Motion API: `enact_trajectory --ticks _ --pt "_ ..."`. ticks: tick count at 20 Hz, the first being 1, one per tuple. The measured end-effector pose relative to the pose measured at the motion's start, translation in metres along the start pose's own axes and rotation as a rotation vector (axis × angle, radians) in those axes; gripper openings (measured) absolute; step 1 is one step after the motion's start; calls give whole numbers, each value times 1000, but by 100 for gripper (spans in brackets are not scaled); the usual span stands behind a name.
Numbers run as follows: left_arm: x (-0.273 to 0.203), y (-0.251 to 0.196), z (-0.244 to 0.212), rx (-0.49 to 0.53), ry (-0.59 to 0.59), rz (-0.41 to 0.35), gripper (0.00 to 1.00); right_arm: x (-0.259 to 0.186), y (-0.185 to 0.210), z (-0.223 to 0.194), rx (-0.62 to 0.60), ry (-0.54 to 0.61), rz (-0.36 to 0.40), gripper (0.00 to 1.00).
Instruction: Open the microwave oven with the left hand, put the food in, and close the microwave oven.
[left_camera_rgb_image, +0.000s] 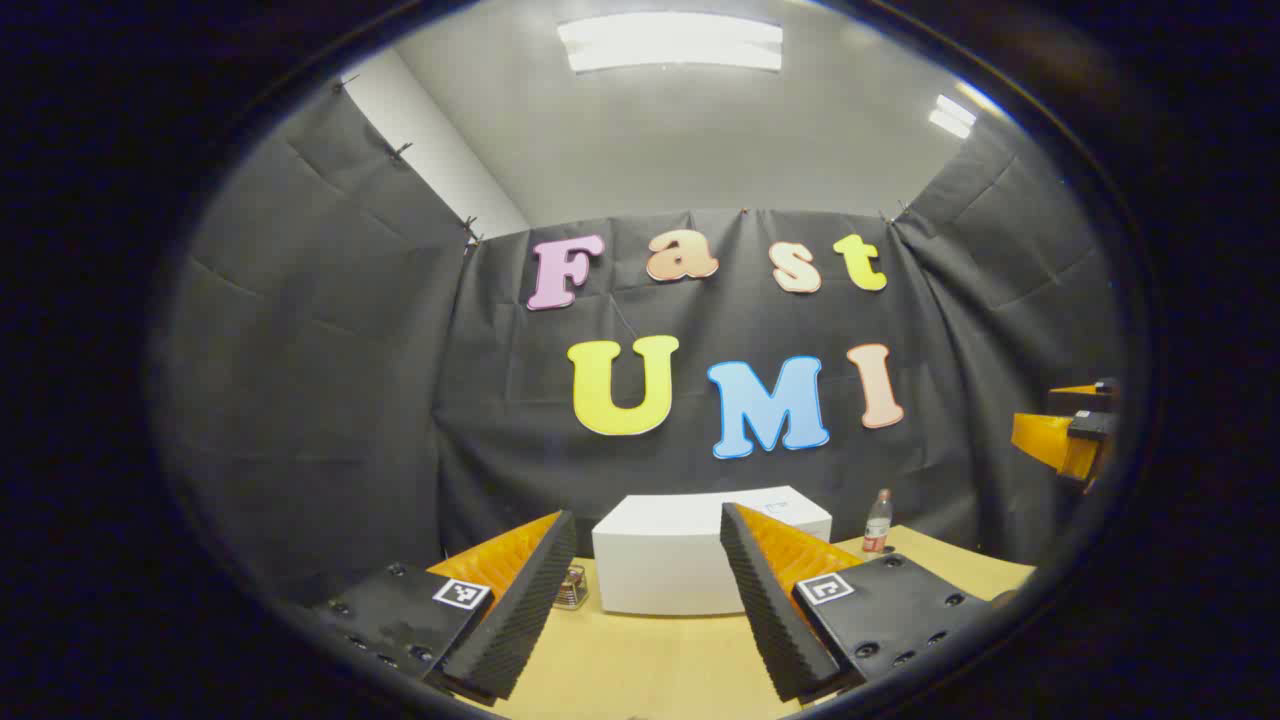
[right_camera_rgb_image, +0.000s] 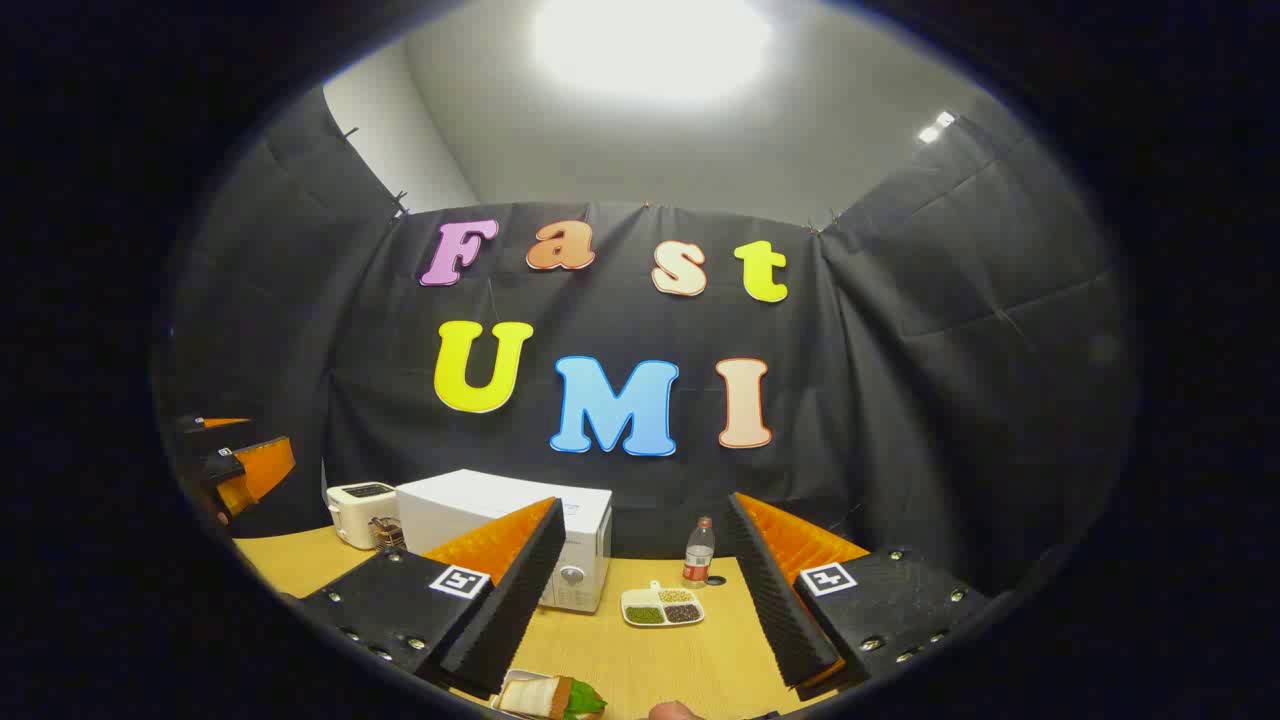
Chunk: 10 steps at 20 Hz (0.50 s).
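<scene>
Standing shut on the table (right_camera_rgb_image: 700, 670), the microwave oven (right_camera_rgb_image: 500, 530) is faced by the left gripper (left_camera_rgb_image: 645, 600) and right gripper (right_camera_rgb_image: 640, 615); both are held wide apart, empty. The food (right_camera_rgb_image: 550, 697) is seen near the table's front edge; the opening step is judged not yet begun; a reach by the left gripper to the door is called for.

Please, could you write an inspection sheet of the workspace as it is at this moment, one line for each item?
Surface: wooden table, light coloured, mostly bare in the middle.
Job's things: white microwave oven, door shut; sandwich on a tray at the near edge.
Clutter: white toaster left of the oven; small glass jar beside it; plastic bottle; divided dish of beans.
Grippers: left tongs open, holding nothing; right tongs open, holding nothing, above the table.
Cables: nothing seen.
Surroundings: black cloth wall, white ceiling with lights.
</scene>
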<state>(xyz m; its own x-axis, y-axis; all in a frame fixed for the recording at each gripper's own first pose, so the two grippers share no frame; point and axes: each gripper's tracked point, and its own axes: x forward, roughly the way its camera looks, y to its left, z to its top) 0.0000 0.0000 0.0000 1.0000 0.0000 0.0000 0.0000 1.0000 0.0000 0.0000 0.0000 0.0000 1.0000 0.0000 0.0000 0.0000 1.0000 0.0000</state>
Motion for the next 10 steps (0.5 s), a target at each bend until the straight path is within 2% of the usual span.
enact_trajectory --ticks 3,6,10 --pt "-2 -8 0 -11 -5 -18 98 -1 -1 -4 3 4 1 94" --pt "-2 -15 -4 -3 7 -28 95 -2 -6 -4 11 8 -1 96" --pt "-4 -29 3 -5 -4 -31 97 -3 -17 -8 17 11 -5 96"
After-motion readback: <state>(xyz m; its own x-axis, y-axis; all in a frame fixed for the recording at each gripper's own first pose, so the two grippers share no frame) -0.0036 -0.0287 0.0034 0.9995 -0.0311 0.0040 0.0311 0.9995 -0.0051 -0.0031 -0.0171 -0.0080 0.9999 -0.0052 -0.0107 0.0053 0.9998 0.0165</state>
